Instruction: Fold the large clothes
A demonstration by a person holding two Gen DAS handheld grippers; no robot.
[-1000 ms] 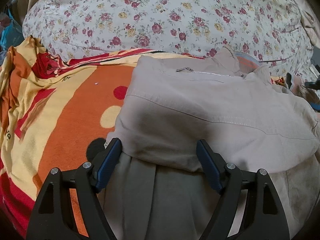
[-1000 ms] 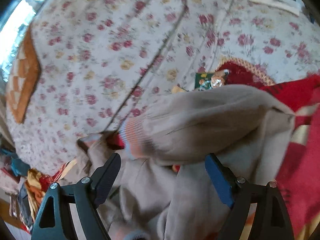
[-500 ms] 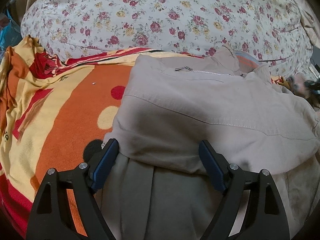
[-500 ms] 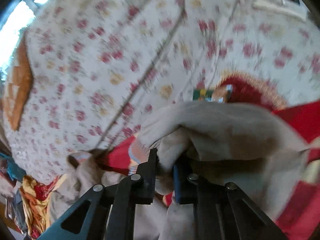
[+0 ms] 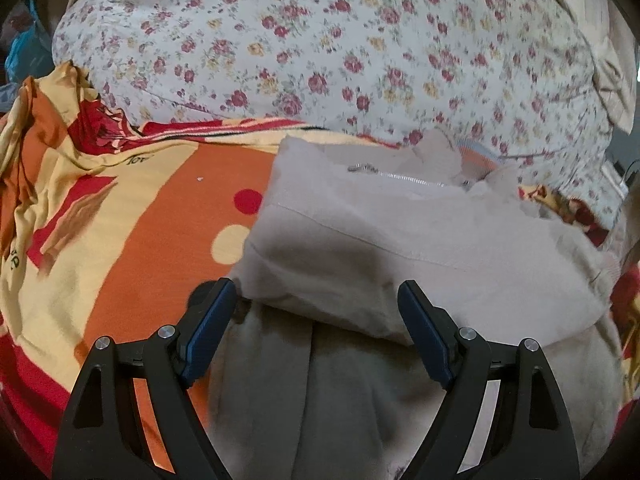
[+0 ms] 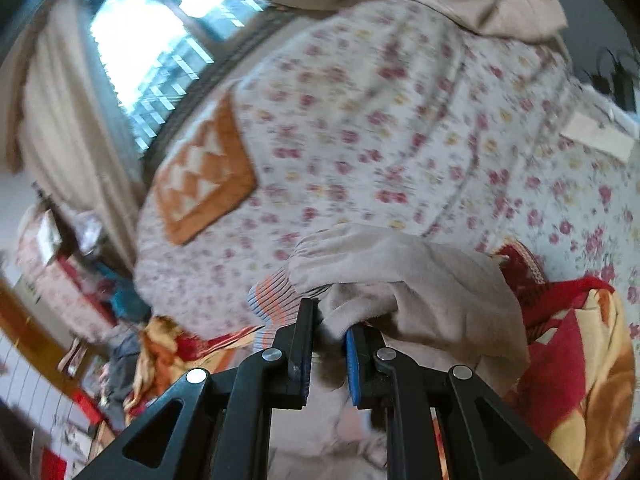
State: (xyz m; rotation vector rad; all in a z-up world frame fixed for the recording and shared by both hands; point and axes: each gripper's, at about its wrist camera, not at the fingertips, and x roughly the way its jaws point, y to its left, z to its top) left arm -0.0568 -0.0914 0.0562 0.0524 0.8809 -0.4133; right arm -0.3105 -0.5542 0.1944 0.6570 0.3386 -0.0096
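Note:
A beige zip jacket [image 5: 400, 248] lies partly folded on an orange, red and yellow blanket [image 5: 132, 232]. Its silver zipper [image 5: 396, 176] and a striped cuff [image 5: 480, 160] show at the far end. My left gripper [image 5: 318, 300] hovers open over the near folded edge, its blue pads wide apart and off the cloth. In the right wrist view my right gripper [image 6: 330, 324] is shut on a bunched beige sleeve [image 6: 400, 276] of the jacket, lifted above the bed, with its orange-and-blue striped cuff [image 6: 272, 300] hanging to the left of the jaws.
A big floral quilt [image 5: 340, 52] is piled behind the jacket, with an orange patterned pillow [image 6: 204, 172] on it. A bright window [image 6: 160, 48] and beige curtain stand beyond. Clutter and clothes lie at the left edge [image 6: 120, 356].
My right gripper closed on the jacket sleeve and lifted it up and away, tilting its view toward the window. The left gripper rose slightly and stayed open.

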